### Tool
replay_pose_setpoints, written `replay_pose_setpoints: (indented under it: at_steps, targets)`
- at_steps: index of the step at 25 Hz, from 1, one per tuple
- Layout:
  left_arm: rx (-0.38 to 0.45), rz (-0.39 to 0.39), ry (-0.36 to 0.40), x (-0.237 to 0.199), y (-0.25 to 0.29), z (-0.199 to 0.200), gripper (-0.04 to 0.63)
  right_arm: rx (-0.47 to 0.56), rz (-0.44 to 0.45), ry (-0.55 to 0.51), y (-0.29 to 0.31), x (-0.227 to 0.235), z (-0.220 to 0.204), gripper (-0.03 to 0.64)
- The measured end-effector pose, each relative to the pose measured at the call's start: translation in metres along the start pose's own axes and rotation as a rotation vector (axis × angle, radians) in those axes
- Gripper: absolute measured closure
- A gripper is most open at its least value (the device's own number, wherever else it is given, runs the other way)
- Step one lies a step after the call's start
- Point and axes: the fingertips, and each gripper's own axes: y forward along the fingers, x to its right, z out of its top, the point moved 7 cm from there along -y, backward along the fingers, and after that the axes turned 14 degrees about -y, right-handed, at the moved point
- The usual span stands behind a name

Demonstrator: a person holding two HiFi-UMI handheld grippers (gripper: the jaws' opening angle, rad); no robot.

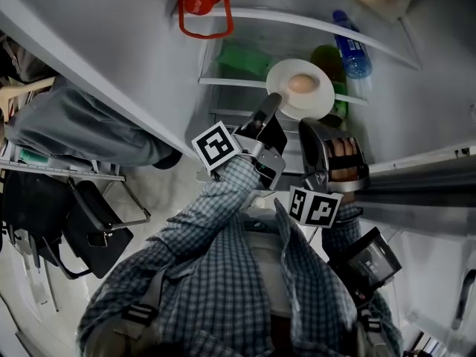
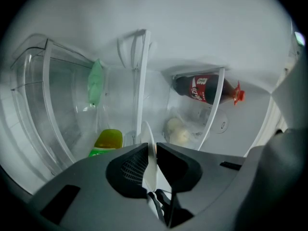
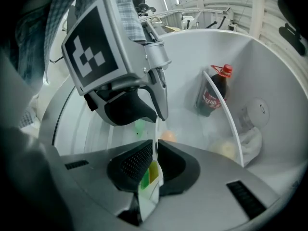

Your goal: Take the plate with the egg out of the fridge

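A white plate [image 1: 318, 100] with a brown egg [image 1: 301, 84] sits over a fridge shelf in the head view. My left gripper [image 1: 272, 104] is shut on the plate's near-left rim. My right gripper [image 1: 310, 127] is shut on its near rim just to the right. In the left gripper view the plate [image 2: 148, 139] shows edge-on, pinched between the jaws of the left gripper [image 2: 151, 157]. The right gripper view shows the right gripper [image 3: 155, 157] clamping the thin rim of the plate [image 3: 155, 137], the egg [image 3: 168, 136] beyond, and the left gripper [image 3: 156, 113] close above.
The fridge holds a green packet [image 1: 245, 59], a green bottle [image 1: 329, 62] and a blue-capped bottle [image 1: 349, 47]. A cola bottle [image 3: 211, 95] and a bagged pale item [image 2: 179, 131] stand in the door rack. The door shelf rail [image 1: 312, 24] crosses above. A seated person's leg [image 1: 74, 129] is at left.
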Motion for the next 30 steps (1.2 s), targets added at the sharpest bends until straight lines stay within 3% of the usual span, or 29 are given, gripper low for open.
replay_pose_setpoints:
  at_steps: [6,8,11,15,21,25,28,30]
  targets:
    - [0.021,-0.001,-0.025,-0.001,-0.001,0.003,0.532,-0.017,-0.015,0.147,-0.015,0.000,-0.011,0.595]
    - [0.023,-0.003,-0.025,-0.001,-0.002,0.004,0.532,-0.024,-0.008,0.299,-0.017,-0.001,-0.019,0.595]
    - [0.020,-0.013,-0.032,-0.001,-0.002,0.005,0.532,-0.010,0.028,0.773,-0.014,-0.002,-0.035,0.595]
    - [0.020,-0.027,-0.048,-0.002,-0.005,0.005,0.532,0.087,0.036,1.430,-0.008,-0.007,-0.060,0.595]
    - [0.024,-0.033,-0.051,-0.001,-0.008,0.007,0.532,0.269,0.032,2.106,0.003,-0.015,-0.077,0.594]
    - [0.027,-0.034,-0.047,0.000,-0.011,0.008,0.532,0.309,0.002,2.344,0.006,-0.019,-0.093,0.594]
    - [0.027,-0.034,-0.043,0.000,-0.012,0.009,0.532,0.365,-0.012,2.399,0.012,-0.015,-0.099,0.592]
    - [0.028,-0.032,-0.044,0.000,-0.013,0.010,0.532,0.417,0.002,2.402,0.017,-0.010,-0.098,0.554]
